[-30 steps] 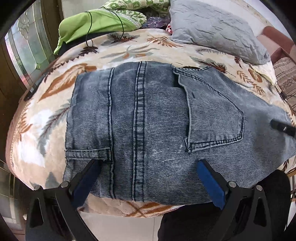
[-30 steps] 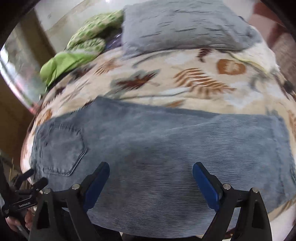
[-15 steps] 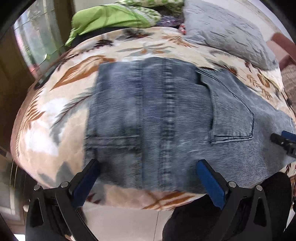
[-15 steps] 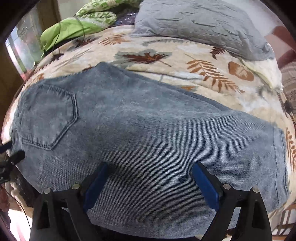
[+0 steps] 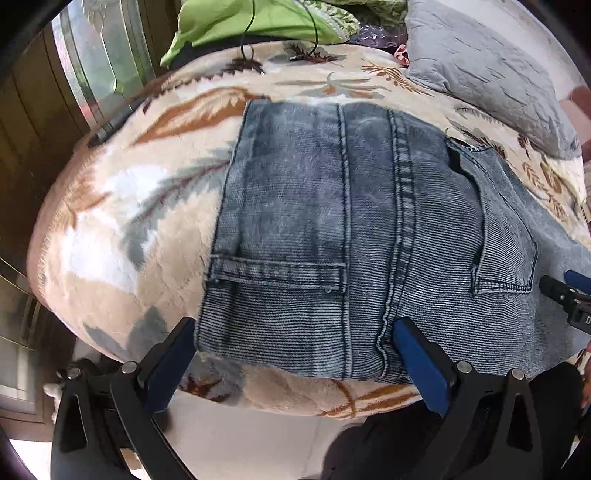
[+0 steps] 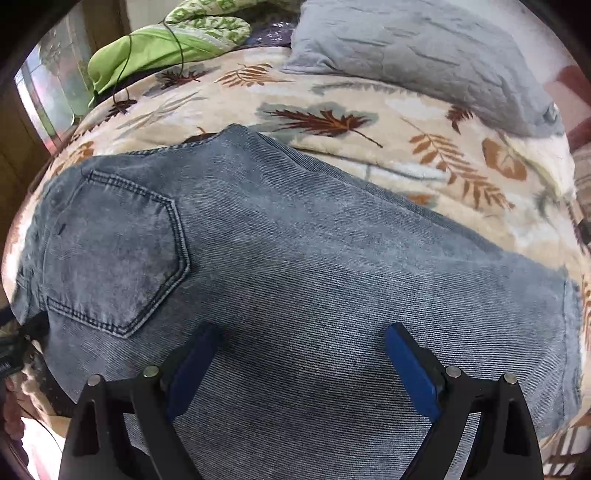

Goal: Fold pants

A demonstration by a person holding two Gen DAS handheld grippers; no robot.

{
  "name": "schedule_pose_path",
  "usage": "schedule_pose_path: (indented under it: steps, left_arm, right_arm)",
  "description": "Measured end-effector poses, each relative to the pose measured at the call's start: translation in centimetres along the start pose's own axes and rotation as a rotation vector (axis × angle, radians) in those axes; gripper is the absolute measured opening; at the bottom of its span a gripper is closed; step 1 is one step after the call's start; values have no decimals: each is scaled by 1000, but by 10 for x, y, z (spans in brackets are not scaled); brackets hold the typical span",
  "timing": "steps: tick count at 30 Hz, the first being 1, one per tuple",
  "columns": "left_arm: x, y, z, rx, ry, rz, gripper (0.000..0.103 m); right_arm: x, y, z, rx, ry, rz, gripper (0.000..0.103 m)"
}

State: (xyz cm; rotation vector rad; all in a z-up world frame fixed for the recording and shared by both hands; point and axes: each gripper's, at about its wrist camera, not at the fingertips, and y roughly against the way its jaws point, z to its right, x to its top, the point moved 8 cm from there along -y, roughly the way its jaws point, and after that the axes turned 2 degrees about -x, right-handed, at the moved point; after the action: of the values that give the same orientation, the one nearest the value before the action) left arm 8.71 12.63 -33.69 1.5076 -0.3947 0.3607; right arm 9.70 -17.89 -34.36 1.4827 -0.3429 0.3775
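Note:
Blue-grey denim pants [image 5: 351, 236] lie flat on a leaf-patterned blanket [image 5: 140, 206], waistband to the left and back pocket up. My left gripper [image 5: 291, 343] is open at the near edge of the waist end, its fingers astride the corner and empty. In the right wrist view the pants [image 6: 314, 266] run rightward to the leg hem. My right gripper [image 6: 299, 347] is open over the thigh part, close above the cloth, holding nothing. The right gripper's tip also shows at the right edge of the left wrist view [image 5: 565, 295].
A grey pillow [image 6: 413, 51] lies at the back right of the bed. A green cloth [image 5: 251, 26] with a black cable lies at the back left. A window [image 5: 96, 66] stands on the left. The bed's front edge and the floor [image 5: 258, 435] are just below the grippers.
The left gripper has shifted left and back toward the waist corner at the bed's edge. The right gripper has moved in lower over the thigh. Both stay open; the pants have not moved.

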Motion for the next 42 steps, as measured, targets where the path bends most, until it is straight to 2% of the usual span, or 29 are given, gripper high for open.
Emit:
schedule_pose_path:
  steps: [10,18,31,42]
  left_arm:
    - [18,56,26,57,-58,124,103]
    - [26,92,54,56,-115,191,103]
    - [33,120,99,52,-201,237,103]
    - [31,117,139,29,-278,220,103]
  right_arm:
    - [-6,43,50,43,-144,75,93]
    - [-13,73,94,50,-257,133,93]
    - [-42,89,161,34,-410,172,93]
    - [-62,93,192,18,-459,180,93]
